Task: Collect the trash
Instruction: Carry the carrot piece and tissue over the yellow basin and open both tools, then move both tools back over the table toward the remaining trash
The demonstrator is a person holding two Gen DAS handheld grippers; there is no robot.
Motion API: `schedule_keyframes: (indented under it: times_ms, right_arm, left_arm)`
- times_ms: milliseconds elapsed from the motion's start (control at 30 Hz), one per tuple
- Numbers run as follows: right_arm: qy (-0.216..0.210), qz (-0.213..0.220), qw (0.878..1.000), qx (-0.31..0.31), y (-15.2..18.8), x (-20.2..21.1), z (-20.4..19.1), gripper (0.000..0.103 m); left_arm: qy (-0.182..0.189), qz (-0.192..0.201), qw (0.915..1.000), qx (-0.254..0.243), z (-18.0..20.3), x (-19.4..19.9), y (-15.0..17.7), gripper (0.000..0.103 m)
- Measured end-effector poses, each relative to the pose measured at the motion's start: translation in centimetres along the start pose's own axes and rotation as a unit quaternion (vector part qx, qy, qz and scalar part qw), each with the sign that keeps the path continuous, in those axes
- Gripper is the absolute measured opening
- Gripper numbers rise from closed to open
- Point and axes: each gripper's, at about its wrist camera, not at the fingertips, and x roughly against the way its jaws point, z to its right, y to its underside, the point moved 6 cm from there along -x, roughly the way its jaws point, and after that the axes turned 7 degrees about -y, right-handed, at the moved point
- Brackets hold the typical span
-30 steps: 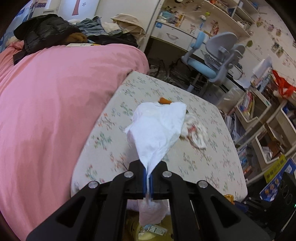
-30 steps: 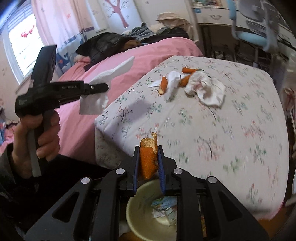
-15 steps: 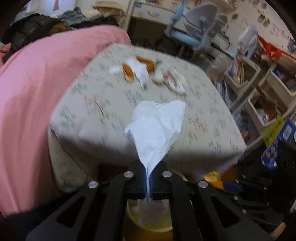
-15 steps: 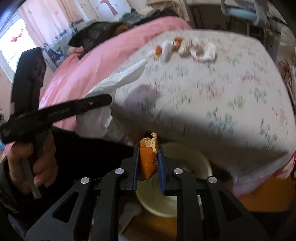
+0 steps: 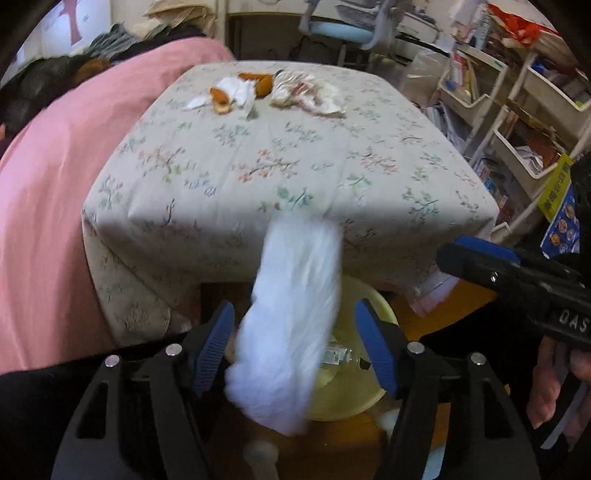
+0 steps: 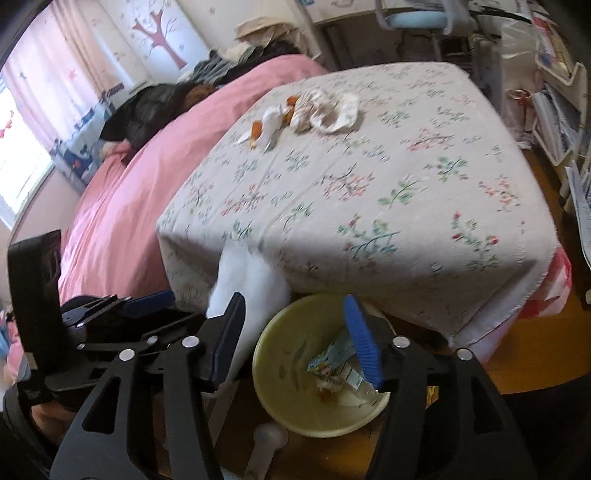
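My left gripper (image 5: pixel 295 347) is open over a pale yellow bin (image 5: pixel 354 398) on the floor. A blurred white tissue (image 5: pixel 291 325) falls free between its fingers. My right gripper (image 6: pixel 295 343) is open and empty above the same bin (image 6: pixel 288 365), which holds wrappers (image 6: pixel 332 365) and an orange scrap. The left gripper (image 6: pixel 147 302) also shows at left in the right wrist view, with the tissue (image 6: pixel 251 288) beside it. Orange peels (image 5: pixel 221 99) and crumpled tissues (image 5: pixel 306 92) lie on the far side of the floral table (image 5: pixel 258 166).
A pink bed (image 5: pixel 55 184) runs along the table's left side, with dark clothes at its far end. Shelves with books and bins (image 5: pixel 517 110) stand at right. A blue desk chair (image 5: pixel 343 26) is behind the table. A white spoon-like object (image 6: pixel 266 443) lies on the floor.
Both grippers have opened. The left one let go of the white tissue, which is dropping. The right one released the orange peel piece into the bin. Both moved lower, over the bin.
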Motion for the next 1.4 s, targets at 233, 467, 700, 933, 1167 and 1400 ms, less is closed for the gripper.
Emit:
schedule_keyframes:
  times_ms: [233, 467, 700, 933, 1167, 1400]
  right_arm:
    - [0.012, 0.024, 1.0, -0.007, -0.8, 0.6, 0.7, 0.059]
    - [0.029, 0.03, 0.999, 0.013, -0.7, 0.4, 0.4, 0.061]
    - [0.036, 0.031, 0.998, 0.031, -0.7, 0.0, 0.0, 0.066]
    - [0.049, 0.022, 0.997, 0.049, -0.4, -0.6, -0.4, 0.066]
    - [0.064, 0.018, 0.994, 0.085, -0.2, -1.3, -1.4, 0.067]
    - [0.067, 0.021, 0.994, 0.089, -0.2, -1.2, -1.4, 0.068]
  left_arm:
    - [-0.007, 0.058, 0.9979, 0.025, -0.7, 1.4, -1.3, 0.079]
    - [-0.027, 0.116, 0.987, 0.108, -3.9, 3.2, -2.7, 0.081]
    - [-0.056, 0.128, 0.9732, 0.182, -7.1, 3.5, -2.7, 0.082]
    - [-0.06, 0.134, 0.9716, 0.186, -7.3, 3.7, -2.7, 0.082]
    - [-0.056, 0.134, 0.9712, 0.189, -7.5, 3.7, -2.8, 0.082]
    - [-0.058, 0.134, 0.9709, 0.19, -7.5, 3.7, -2.7, 0.082]
